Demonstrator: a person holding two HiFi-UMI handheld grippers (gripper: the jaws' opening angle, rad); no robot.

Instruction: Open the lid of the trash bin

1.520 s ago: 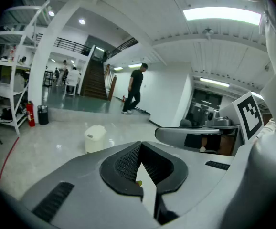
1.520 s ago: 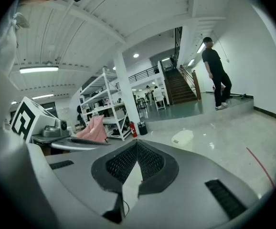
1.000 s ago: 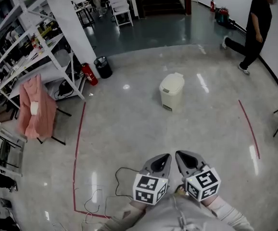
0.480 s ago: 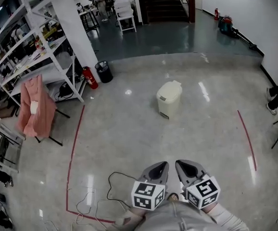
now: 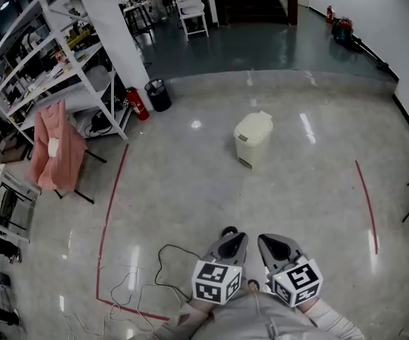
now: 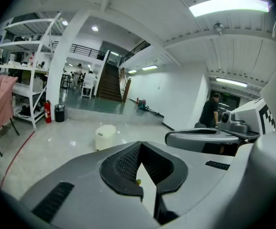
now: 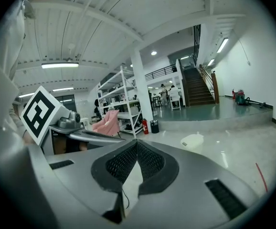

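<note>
While the left claw [image 5: 236, 241] and right claw [image 5: 267, 238] were clenched on nothing, the cream plastic trash bin [image 5: 252, 144] was judged light and stiff. Its smooth lid [image 5: 255, 125] was deemed best lifted at the front lip.

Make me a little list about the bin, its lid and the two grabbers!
Trash bin: cream, standing on the floor, out ahead
Lid: down
Left hand-held gripper: jaws together, holding nothing
Right hand-held gripper: jaws together, holding nothing
By the shelves: red fire extinguisher, black bin
</note>
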